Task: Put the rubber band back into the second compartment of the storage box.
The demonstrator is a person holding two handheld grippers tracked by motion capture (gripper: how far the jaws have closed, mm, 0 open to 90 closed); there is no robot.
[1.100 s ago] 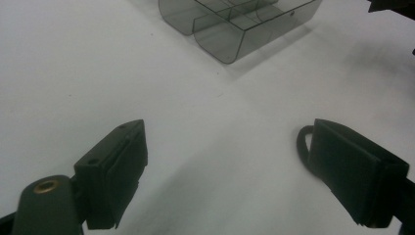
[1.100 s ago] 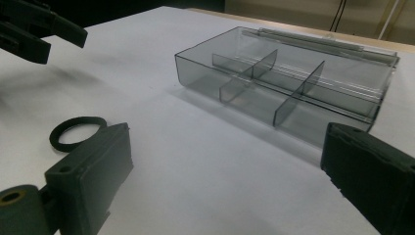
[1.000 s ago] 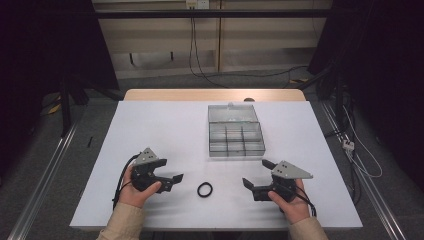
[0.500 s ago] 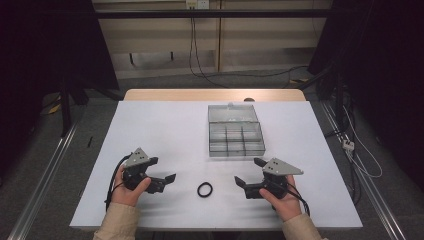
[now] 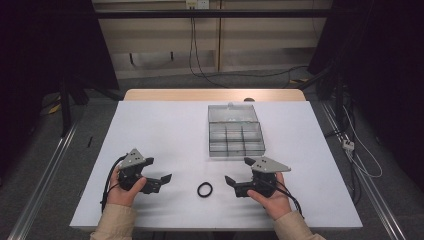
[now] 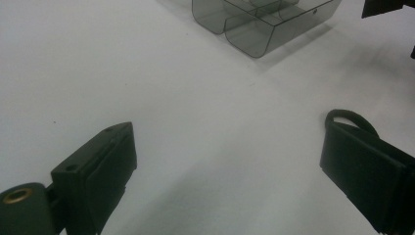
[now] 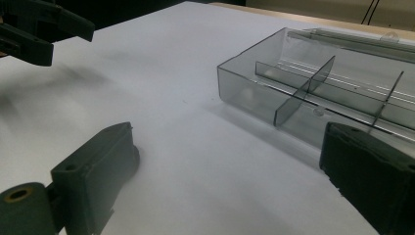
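Both jaws spread and empty, the left gripper (image 5: 161, 181) and right gripper (image 5: 232, 183) flank a black ring (image 5: 204, 189) lying flat on the white table (image 5: 165, 130); a clean pickup likely means straddling its rim squarely.

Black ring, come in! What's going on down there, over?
Left hand-held gripper open, right hand-held gripper open, both empty. Black ring flat on table between them, untouched. Nothing in the way.
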